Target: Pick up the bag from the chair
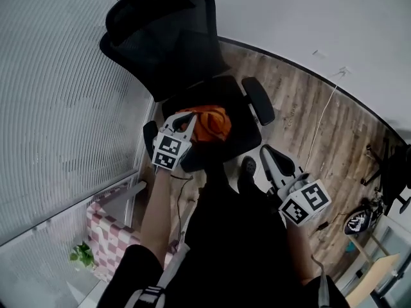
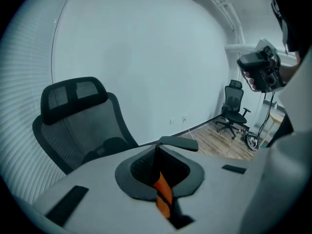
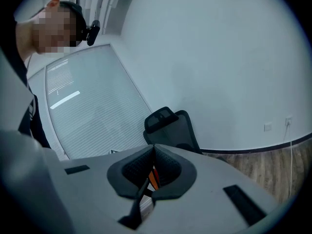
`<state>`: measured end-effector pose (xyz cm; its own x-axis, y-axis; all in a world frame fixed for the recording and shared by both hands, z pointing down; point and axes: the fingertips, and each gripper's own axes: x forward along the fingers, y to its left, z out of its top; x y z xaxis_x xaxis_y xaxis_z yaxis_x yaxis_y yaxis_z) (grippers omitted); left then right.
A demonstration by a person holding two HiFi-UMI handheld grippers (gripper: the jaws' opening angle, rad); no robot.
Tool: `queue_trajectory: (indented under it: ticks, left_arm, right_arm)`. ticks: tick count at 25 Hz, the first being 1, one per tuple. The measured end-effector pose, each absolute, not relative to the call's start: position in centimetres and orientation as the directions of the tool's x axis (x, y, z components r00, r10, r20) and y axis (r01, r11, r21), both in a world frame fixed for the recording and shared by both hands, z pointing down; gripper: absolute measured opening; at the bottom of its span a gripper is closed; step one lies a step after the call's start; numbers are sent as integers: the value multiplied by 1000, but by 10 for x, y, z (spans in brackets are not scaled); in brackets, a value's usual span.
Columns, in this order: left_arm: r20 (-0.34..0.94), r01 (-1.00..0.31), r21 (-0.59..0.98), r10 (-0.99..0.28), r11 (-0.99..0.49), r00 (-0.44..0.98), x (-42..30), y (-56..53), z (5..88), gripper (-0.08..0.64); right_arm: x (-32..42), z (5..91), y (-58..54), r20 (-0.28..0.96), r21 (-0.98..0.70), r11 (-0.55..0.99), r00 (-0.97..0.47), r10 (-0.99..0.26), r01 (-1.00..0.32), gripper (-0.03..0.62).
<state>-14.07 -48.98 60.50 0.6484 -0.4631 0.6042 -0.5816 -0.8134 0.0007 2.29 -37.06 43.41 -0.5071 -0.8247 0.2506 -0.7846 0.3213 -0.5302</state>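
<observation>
Two tools in use: left tool point(image 2: 157, 154) and right tool point(image 3: 154, 150), one in each of the person's hands.
Left tool, state: jaws closed on the orange strap point(image 2: 164, 195), which comes out between the pads and lies back over the tool body.
Left tool, position: over the front left of the chair seat point(image 1: 247, 130), with its marker cube point(image 1: 168, 151) toward the head camera and its tips at the bag.
Right tool, state: jaws closed, the pads meeting at the tips. A sliver of orange shows in the gap behind them; whether it is gripped cannot be told.
Right tool, position: low and to the right in the head view, well apart from the bag and aimed toward the chair.
Bag: orange bag point(image 1: 210, 124), bunched, over the front part of the seat and just beside the left tool. Whether it rests on the seat or hangs clear cannot be told.
Chair: black mesh office chair point(image 1: 160, 37) with headrest and armrests point(image 1: 258, 100), standing near the ribbed glass partition point(image 1: 58, 108).
Floor: wood-pattern floor point(image 1: 302, 101) with a white cable point(image 1: 319, 124) lying across it.
Other items: second office chair point(image 2: 235, 108) by the far wall in the left gripper view; small green plant point(image 1: 81, 255) beside a pink checked item point(image 1: 112, 236) at the lower left of the head view.
</observation>
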Motion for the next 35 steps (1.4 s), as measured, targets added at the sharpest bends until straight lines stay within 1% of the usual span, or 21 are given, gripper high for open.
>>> queue_trajectory:
  ticks: [6,9,12,18,20,23,29,35]
  left_arm:
    - [568,-647,4,-531,-762,629,-122,-429,575,34]
    - [543,-656,-13,-556,-755,629,-106,-401,558,34]
    - [493,-665,-28,-589,-746,640,-92,-369,533,34]
    - [368,-730,-15,-683,-683,631,-77,-317,466,34]
    - [321,-725,-12,-689,-689,650,-70,-304,443,34]
    - [287,-708,-11,-681,-706,674,-63,-283,418,34]
    - [221,-710,24,-689,-704,691,-67,-243,390,34]
    - [228,-708,43,-683,-705,694,-89,-187,387,34]
  right_arm:
    - [52,427,-341,214,-539,387,-566,-796,-748,20]
    - [67,430,-325,209,-543,412,-593,-777,-732,20]
    - [76,432,-307,204,-549,428,-612,-764,-718,20]
    - [93,433,-286,187,-566,453,-642,-743,-689,20]
    - [97,433,-280,179,-572,453,-643,-745,-684,20]
    - [99,437,-272,184,-571,452,-643,-743,-686,20]
    - [81,434,-244,179,-555,462,-642,-746,-691,20]
    - [64,426,-186,172,-532,464,-627,-760,-708,20]
